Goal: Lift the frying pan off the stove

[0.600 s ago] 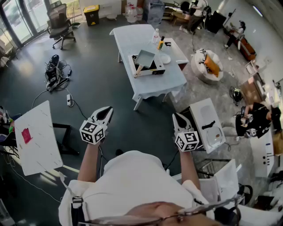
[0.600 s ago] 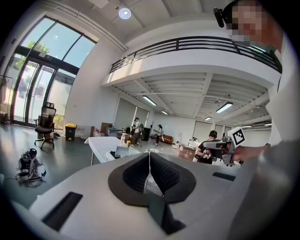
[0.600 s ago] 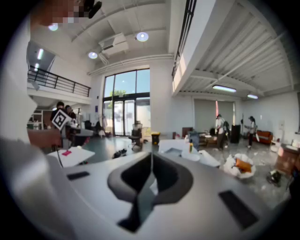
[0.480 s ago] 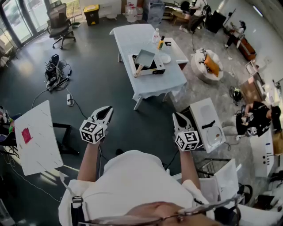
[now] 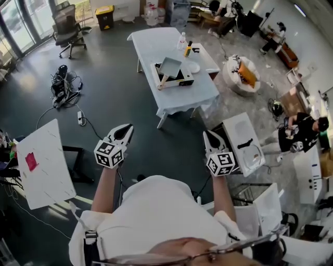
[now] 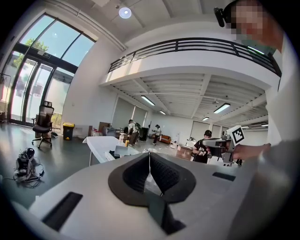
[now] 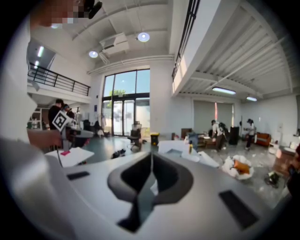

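Grippers first: your left gripper (image 5: 126,131) has its jaws pressed fully together with nothing between them. You can see it plainly in the left gripper view (image 6: 149,157), where the two dark pads meet along one thin line. It's the same story for your right gripper (image 5: 208,137): jaws together and empty, with the pads meeting in the right gripper view too (image 7: 151,158). You're holding both out in front of your chest over the dark floor (image 5: 119,104), one on each side and roughly level with each other.

The frying pan (image 5: 170,67) is nowhere near them. It's sitting on the stove (image 5: 183,80), which is on the white-covered table (image 5: 153,47) up ahead, well apart from both grippers. The pan's wooden handle sticks out off the near-left side of the stove. A bottle (image 5: 182,41) stands further back on the same table.

Around the room there's an office chair (image 5: 67,28) and a yellow bin (image 5: 107,15) at the far left, a tangle of cables (image 5: 62,88) on the floor, and a white board (image 5: 47,161) just left of you.
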A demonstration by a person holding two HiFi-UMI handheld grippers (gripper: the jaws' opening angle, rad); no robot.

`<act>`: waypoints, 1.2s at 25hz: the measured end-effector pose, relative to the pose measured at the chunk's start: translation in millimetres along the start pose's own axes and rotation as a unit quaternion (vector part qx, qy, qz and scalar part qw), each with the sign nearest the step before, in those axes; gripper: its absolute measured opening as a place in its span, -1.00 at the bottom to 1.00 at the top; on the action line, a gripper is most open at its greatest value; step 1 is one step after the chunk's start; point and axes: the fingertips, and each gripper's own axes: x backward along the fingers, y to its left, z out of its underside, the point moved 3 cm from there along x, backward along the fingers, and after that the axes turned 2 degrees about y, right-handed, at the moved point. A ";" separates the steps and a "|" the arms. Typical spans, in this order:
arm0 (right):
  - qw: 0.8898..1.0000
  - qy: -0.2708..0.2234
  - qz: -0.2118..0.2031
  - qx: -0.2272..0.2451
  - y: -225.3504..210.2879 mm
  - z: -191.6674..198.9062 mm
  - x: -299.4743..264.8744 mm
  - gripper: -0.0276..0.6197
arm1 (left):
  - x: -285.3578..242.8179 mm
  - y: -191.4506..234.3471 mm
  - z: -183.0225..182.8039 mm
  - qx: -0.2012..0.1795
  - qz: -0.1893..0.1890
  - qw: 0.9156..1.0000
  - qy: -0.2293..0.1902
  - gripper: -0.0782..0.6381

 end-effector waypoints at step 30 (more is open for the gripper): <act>1.000 0.022 0.007 -0.014 31.4 4.5 -71.9 -0.81 | -27.1 62.0 2.4 0.002 0.038 0.999 0.023 -0.70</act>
